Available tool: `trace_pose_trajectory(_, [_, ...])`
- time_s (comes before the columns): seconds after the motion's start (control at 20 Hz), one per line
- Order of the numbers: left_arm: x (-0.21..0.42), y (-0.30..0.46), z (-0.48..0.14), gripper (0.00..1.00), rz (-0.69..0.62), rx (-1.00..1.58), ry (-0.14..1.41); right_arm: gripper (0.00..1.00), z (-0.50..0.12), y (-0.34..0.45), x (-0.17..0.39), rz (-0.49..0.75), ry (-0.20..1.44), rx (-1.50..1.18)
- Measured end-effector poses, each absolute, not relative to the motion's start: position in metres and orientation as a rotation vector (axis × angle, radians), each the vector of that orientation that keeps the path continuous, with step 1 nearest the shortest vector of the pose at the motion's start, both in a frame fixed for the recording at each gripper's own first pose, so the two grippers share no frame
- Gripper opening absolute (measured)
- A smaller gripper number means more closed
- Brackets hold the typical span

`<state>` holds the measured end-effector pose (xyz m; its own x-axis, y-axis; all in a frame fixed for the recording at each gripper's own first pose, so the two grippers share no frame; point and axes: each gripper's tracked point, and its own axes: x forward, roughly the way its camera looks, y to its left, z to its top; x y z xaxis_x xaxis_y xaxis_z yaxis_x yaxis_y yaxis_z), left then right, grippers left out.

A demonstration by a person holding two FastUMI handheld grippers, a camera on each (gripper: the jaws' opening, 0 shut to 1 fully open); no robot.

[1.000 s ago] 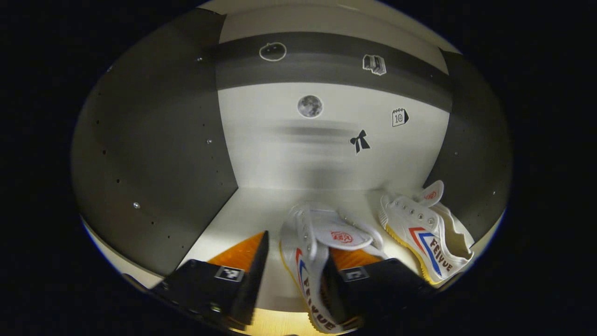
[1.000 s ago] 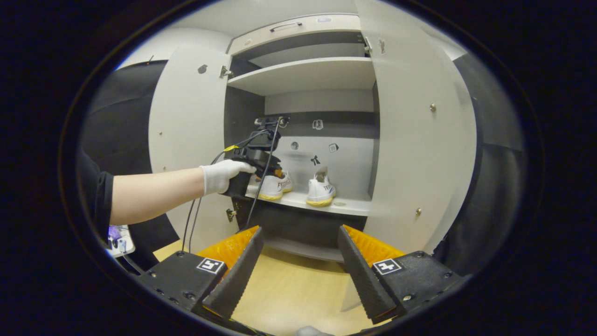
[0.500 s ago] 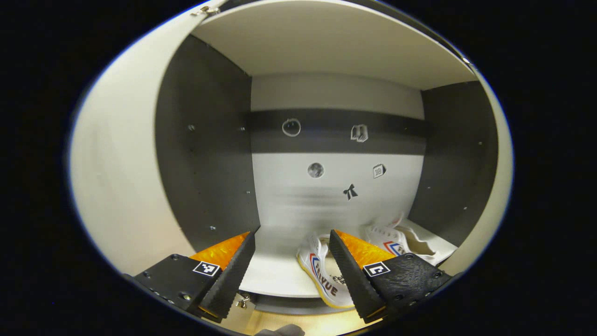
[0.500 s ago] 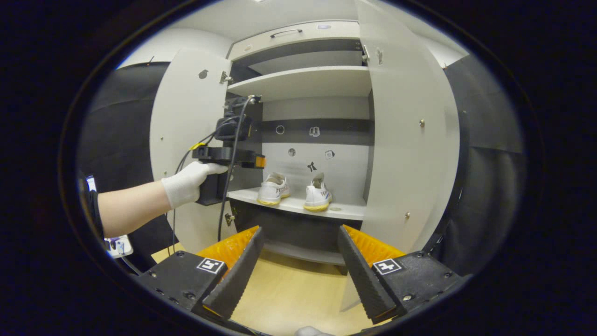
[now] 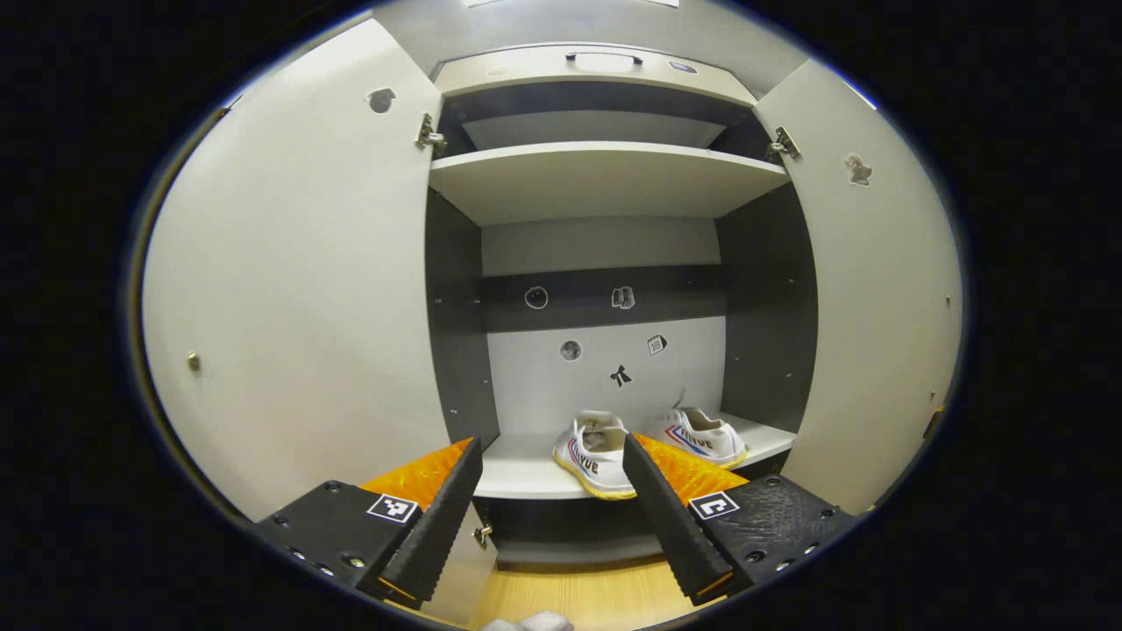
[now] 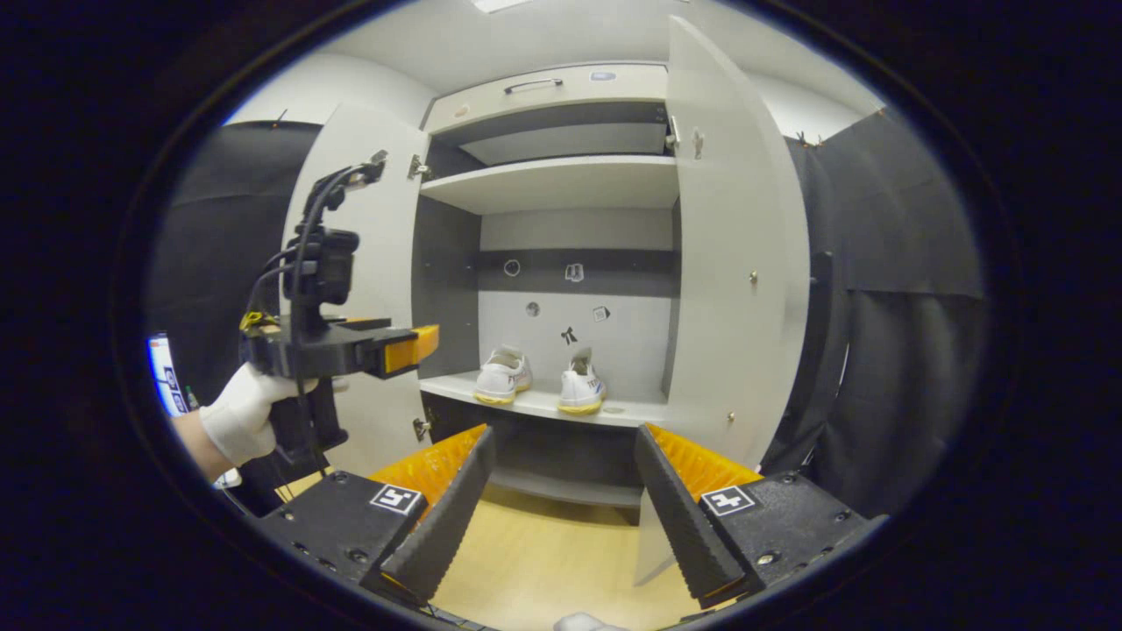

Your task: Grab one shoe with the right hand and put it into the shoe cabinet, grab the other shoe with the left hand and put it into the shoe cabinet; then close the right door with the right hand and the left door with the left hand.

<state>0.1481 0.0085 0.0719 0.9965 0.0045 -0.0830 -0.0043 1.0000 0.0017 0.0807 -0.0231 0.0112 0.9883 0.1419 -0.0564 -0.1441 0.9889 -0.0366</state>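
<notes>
Here, with both shoes (image 6: 535,381) set side by side on the cabinet shelf (image 6: 631,410) and both grippers' fingers spread empty, the right door (image 6: 732,263) is best pushed shut by the right gripper (image 6: 561,508) near its free edge.

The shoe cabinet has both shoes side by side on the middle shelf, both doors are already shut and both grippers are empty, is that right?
Not quite: the doors aren't shut. In the right gripper view the left door and right door of the shoe cabinet both stand open. The rest holds: both shoes sit side by side on the middle shelf, and the left gripper and right gripper are open and empty.
</notes>
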Motion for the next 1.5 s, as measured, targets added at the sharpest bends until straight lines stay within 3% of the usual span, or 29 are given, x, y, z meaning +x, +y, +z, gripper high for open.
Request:
trace_pose_trajectory(0.6, [-0.009,0.037,0.043,0.96,0.07,-0.022,0.09,1.0,0.0,-0.041,0.042,0.049,0.066,-0.006])
trace_pose_trajectory(1.2, [-0.013,-0.001,0.061,0.96,0.026,0.001,0.059,1.0,0.043,-0.194,0.039,-0.218,-0.006,0.009])
trace_pose_trajectory(1.4, [-0.013,-0.014,0.065,1.0,0.023,-0.014,0.057,1.0,0.052,-0.227,0.063,-0.255,-0.003,0.026])
trace_pose_trajectory(1.5, [-0.013,-0.015,0.066,0.96,0.034,-0.023,0.057,1.0,0.054,-0.23,0.073,-0.255,0.005,0.027])
